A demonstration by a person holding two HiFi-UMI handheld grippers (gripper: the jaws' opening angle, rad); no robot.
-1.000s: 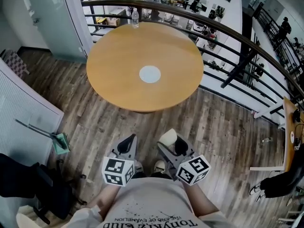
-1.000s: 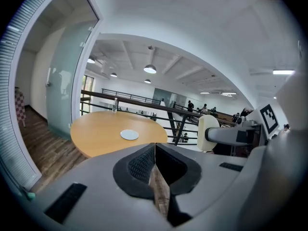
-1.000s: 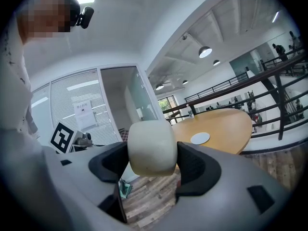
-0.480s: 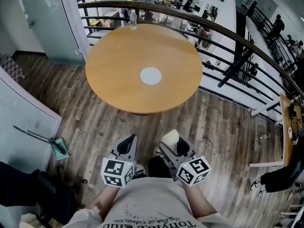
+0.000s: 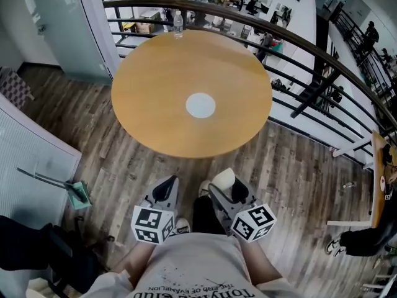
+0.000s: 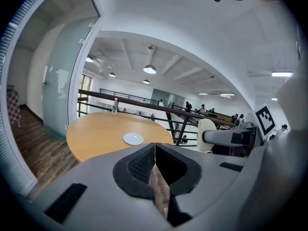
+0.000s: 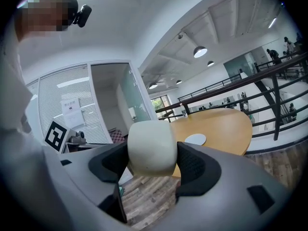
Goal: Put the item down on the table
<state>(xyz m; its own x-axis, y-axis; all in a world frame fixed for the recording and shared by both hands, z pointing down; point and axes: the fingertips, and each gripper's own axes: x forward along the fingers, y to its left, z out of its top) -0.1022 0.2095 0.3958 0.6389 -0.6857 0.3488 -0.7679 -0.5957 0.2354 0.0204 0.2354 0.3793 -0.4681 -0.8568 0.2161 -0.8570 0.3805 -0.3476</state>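
Observation:
My right gripper is shut on a cream-white rounded block, which fills the space between its black pads; the same block shows at the jaw tips in the head view. My left gripper is shut with nothing in it, its pads pressed together. Both grippers are held close to my body, over the wooden floor. The round wooden table stands ahead of them, a step away, with a white disc at its middle.
A water bottle stands at the table's far edge. A dark curved railing runs behind and to the right of the table. A glass partition is at the left. A green dustpan lies on the floor at my left.
The table has drawn slightly nearer in the head view. Both grippers keep the same pose and the right one still holds the block.

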